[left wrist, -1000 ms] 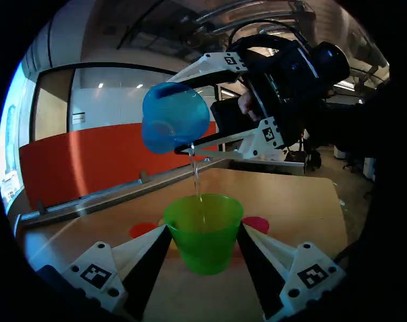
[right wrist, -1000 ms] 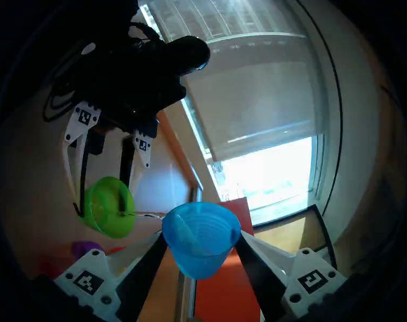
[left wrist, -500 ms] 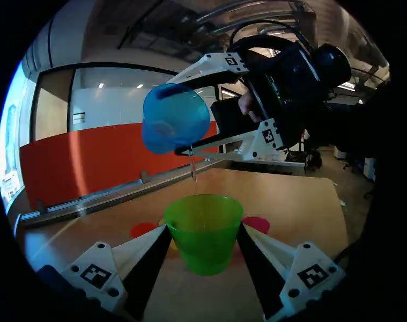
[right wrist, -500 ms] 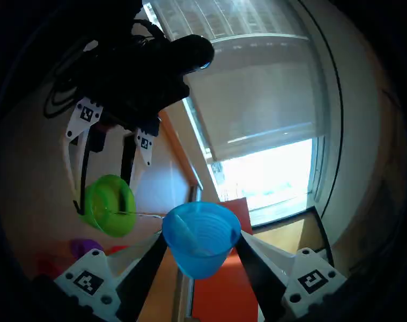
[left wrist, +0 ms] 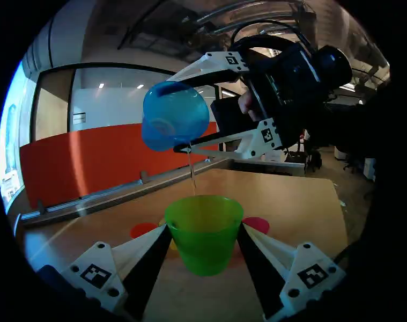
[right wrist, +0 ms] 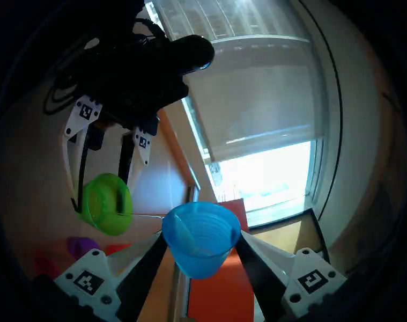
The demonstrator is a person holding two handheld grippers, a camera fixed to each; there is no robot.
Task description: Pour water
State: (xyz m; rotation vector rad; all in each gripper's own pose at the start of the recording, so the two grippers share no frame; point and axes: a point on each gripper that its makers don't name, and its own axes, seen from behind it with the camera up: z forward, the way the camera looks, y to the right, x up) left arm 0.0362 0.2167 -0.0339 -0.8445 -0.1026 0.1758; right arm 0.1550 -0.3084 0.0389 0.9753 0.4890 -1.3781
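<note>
Item: blue cup [left wrist: 175, 122], clamped between my right gripper's [right wrist: 201, 236] fingers, tipped above green cup [left wrist: 204, 241]. Green cup gripped by my left gripper [left wrist: 203, 229] over the table [left wrist: 294, 198]. Change: water stream [left wrist: 191, 174] has thinned to a trickle; I judge the pour nearly finished.

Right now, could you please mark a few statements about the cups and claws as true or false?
1. The blue cup is tilted above the green cup. True.
2. The left claw grips the blue cup. False: it grips the green cup; the right claw grips the blue one.
3. A thin stream of water falls into the green cup. True.
4. The green cup lies on its side. False: it stands upright.
</note>
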